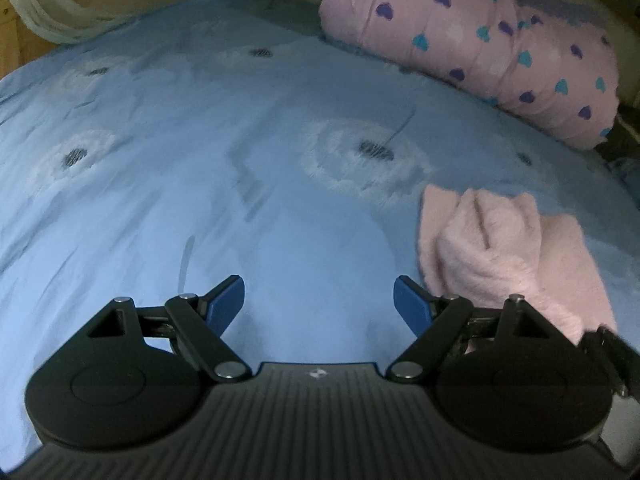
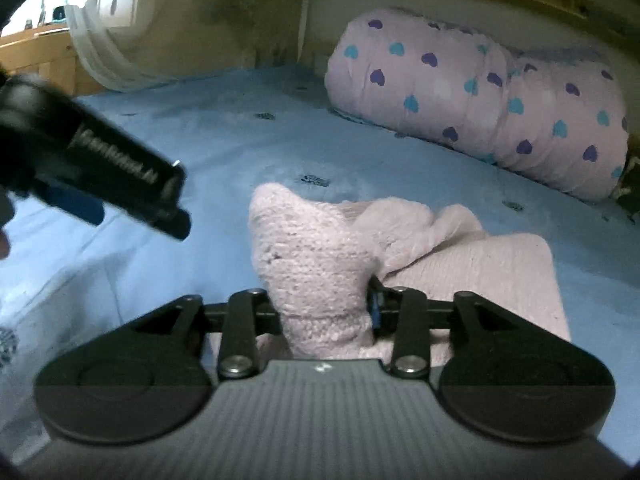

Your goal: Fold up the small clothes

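Blue floral bed [image 1: 200,208]: pink knit garment [image 2: 320,264] bunched between right gripper [image 2: 326,308] fingers, seemingly gripped. Left gripper [image 1: 320,300] spread wide, empty; garment lies to its right.

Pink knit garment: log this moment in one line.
pink knit garment: bunched on blue bedsheet | right gripper: garment fold between fingers | left gripper: open, empty

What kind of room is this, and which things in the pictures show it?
Most likely a bedroom. The work surface is a bed with a blue flowered sheet. A rolled pink quilt with hearts lies at its far side, and a sheer white curtain or net hangs beside a wooden frame.
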The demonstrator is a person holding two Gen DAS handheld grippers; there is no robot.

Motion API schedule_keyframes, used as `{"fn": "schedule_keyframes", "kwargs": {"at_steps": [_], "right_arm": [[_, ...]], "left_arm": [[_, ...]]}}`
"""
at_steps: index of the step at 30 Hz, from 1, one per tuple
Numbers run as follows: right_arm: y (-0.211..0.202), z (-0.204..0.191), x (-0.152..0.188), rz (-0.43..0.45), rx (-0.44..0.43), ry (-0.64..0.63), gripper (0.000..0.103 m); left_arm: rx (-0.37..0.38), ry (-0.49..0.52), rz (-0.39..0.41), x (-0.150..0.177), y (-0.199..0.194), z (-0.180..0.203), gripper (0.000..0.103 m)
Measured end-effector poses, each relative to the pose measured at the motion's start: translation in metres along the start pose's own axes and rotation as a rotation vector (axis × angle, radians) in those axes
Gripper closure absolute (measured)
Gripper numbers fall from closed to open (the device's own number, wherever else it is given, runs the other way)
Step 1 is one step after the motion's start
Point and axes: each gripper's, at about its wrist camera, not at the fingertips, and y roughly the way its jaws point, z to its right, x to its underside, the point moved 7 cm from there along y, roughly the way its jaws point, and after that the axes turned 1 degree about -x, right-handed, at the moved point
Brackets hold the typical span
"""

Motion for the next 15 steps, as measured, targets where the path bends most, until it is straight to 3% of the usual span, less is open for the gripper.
{"fn": "schedule_keyframes", "kwargs": {"at_steps": [9, 15], "right_arm": [[-0.052, 0.036, -0.006, -0.005, -0.176, 0.225, 0.056], [-0.085, 0.083, 0.001, 0.03, -0.179, 0.306, 0.055]], "left_arm": [[0.121, 0.108, 0.106, -0.017, -0.027, 0.054, 0.018], [0.171, 0.173, 0.08, -0.027, -0.01, 0.101, 0.018]]}}
